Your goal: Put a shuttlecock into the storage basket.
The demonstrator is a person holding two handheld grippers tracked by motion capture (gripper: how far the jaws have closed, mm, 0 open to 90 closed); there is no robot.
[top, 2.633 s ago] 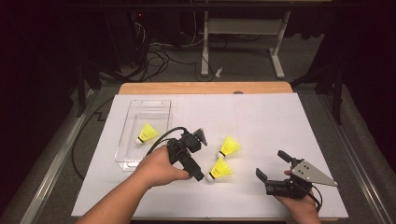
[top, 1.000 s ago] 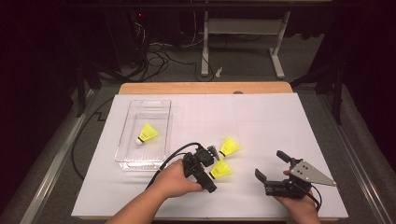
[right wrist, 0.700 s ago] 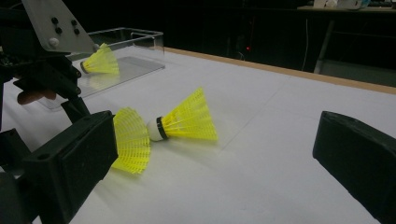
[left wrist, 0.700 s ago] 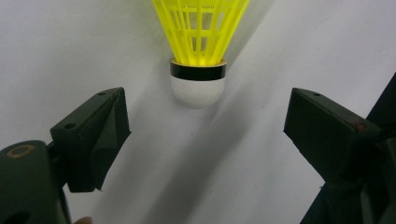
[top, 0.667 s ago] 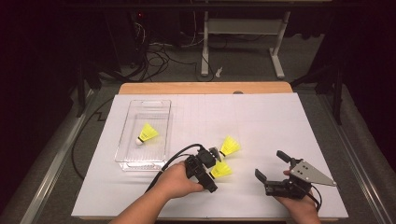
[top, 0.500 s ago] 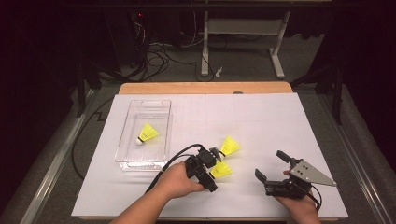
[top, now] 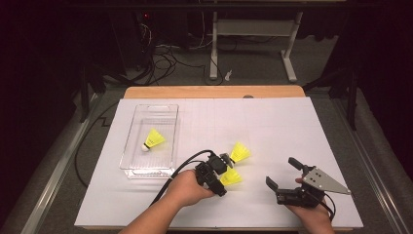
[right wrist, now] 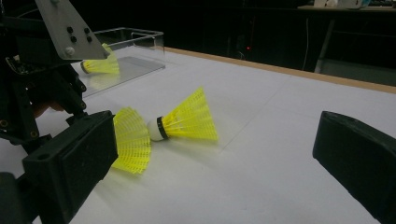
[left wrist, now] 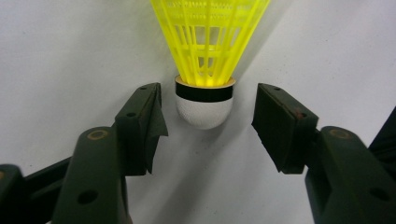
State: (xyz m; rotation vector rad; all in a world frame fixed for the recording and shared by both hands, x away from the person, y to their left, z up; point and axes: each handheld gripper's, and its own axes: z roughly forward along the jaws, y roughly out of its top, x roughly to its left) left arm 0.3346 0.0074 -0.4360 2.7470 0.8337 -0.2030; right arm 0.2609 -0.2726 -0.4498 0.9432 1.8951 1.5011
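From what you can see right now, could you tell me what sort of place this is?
Probably a lab recording bench: a white-covered table in a dark room, cables on the floor, and a hand-held gripper at a yellow shuttlecock.

A white table [top: 272,122] with a wooden far edge stands in a dark room. Beyond it, cables [top: 160,51] lie on grey floor [top: 253,73] beside a white desk frame [top: 253,29].

The left gripper [top: 220,171] moved right from near the tray [top: 127,165] to the near shuttlecock [top: 231,178]; its jaws closed partway around the cork, not touching.
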